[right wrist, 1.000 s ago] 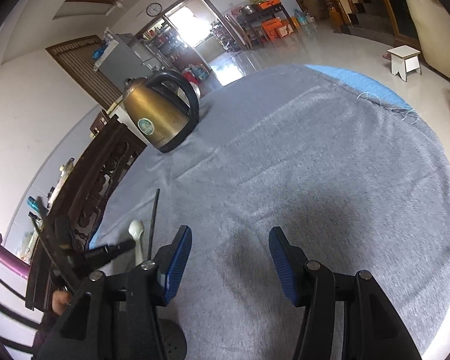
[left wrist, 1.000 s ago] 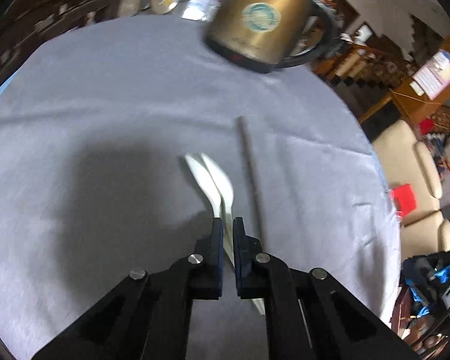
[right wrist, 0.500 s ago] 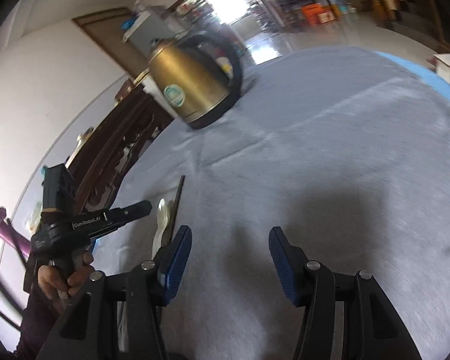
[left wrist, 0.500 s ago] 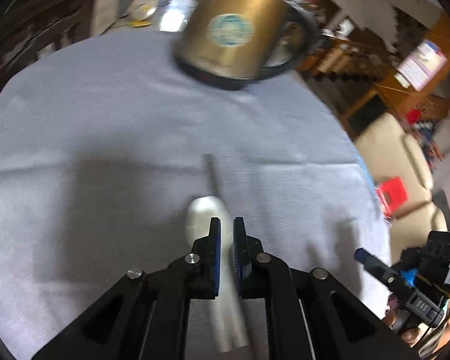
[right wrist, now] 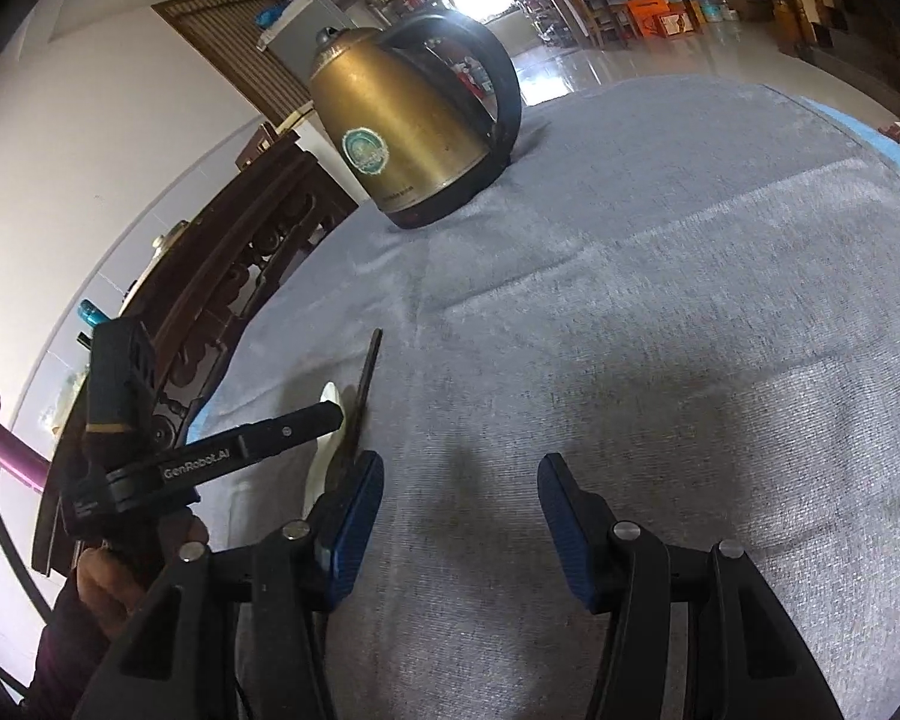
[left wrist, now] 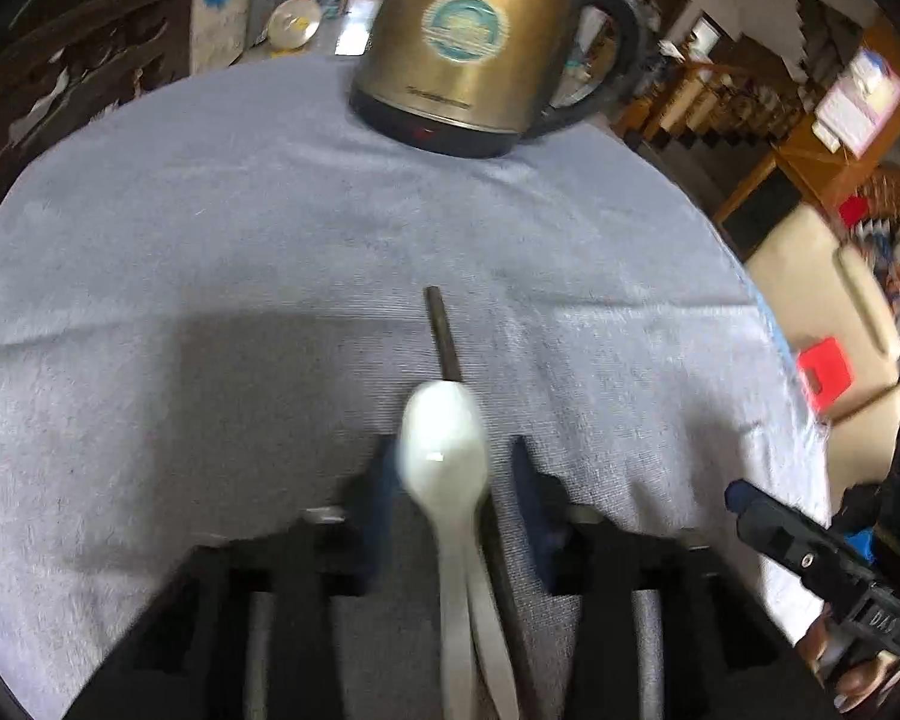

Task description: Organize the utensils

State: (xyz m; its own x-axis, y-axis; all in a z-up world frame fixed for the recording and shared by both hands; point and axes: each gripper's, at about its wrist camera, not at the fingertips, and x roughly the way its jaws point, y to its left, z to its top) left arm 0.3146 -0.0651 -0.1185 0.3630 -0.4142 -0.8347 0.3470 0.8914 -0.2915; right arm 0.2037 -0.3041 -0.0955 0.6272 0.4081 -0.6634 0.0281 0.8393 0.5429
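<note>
Two white spoons (left wrist: 444, 450) lie overlapped on the grey tablecloth (left wrist: 210, 240), bowls pointing at the kettle. They sit between the fingers of my left gripper (left wrist: 455, 480), whose jaws are opening; the pads stand apart from the spoons. A dark chopstick (left wrist: 441, 330) lies just right of them, its far end poking out beyond the bowls. In the right wrist view my right gripper (right wrist: 459, 474) hangs open over bare cloth, with the spoons (right wrist: 330, 396), the chopstick (right wrist: 367, 372) and the left gripper (right wrist: 294, 426) just to its left.
A brass-coloured electric kettle (left wrist: 468, 42) with a black handle stands at the far side of the round table. Dark carved wooden furniture (right wrist: 240, 276) runs along the left edge. A cream sofa and a red stool (left wrist: 825, 369) lie beyond the right edge.
My left gripper carried a spoon forward toward the kettle, beside the chopstick, and its jaws have parted. My right gripper swung left toward the utensils and stayed open.
</note>
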